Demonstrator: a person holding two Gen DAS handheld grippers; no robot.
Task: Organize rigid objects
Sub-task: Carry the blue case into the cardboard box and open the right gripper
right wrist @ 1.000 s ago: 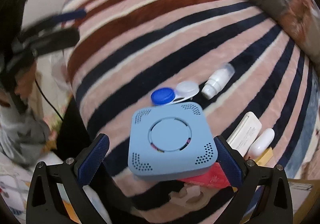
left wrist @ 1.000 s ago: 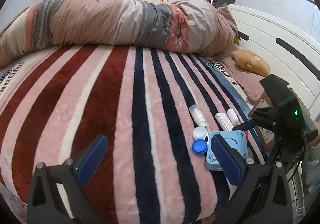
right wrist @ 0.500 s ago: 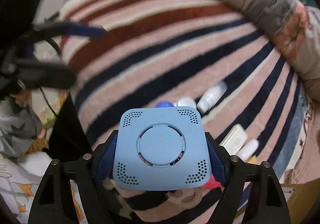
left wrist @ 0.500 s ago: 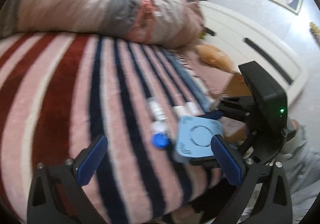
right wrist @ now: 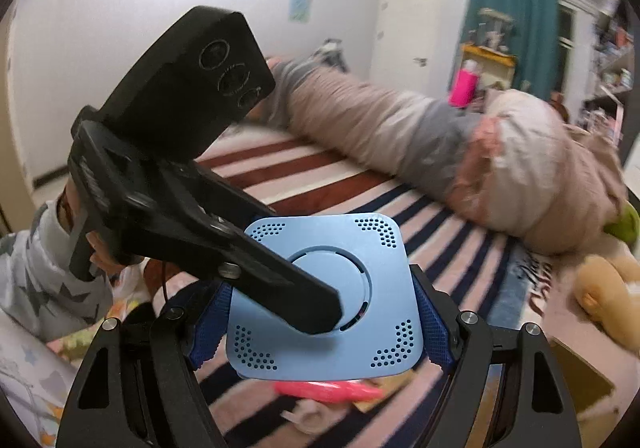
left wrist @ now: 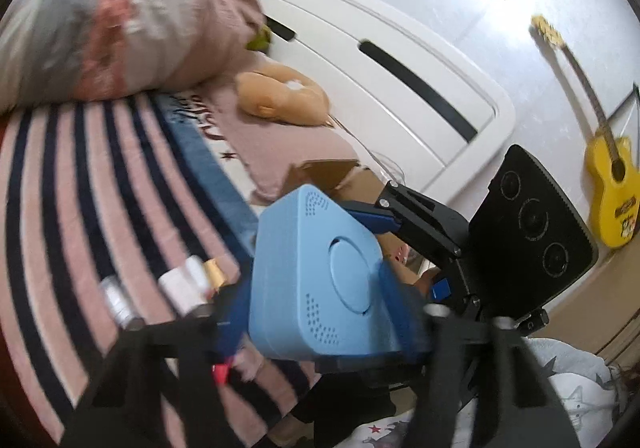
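Observation:
A light blue square box [right wrist: 326, 300] with rounded corners and dotted vents is held in the air above the bed's near edge. My right gripper [right wrist: 320, 324] is shut on its two sides. In the left wrist view my left gripper [left wrist: 320, 296] also has its blue pads against the box [left wrist: 320, 280], closed on it. One black finger of the left gripper [right wrist: 280, 280] lies across the box top. A small clear bottle [left wrist: 118, 302] and white cases [left wrist: 182, 284] lie on the striped blanket [left wrist: 80, 188].
A rolled duvet [right wrist: 420, 136] lies along the far side of the bed. A tan plush toy [left wrist: 280, 96] and a cardboard box [left wrist: 332, 176] sit by the white headboard [left wrist: 400, 80]. A pink object [right wrist: 328, 390] lies under the box. A yellow guitar [left wrist: 612, 184] leans on the wall.
The right gripper closed on the blue box and lifted it off the blanket. The left gripper swung right and closed on the same box.

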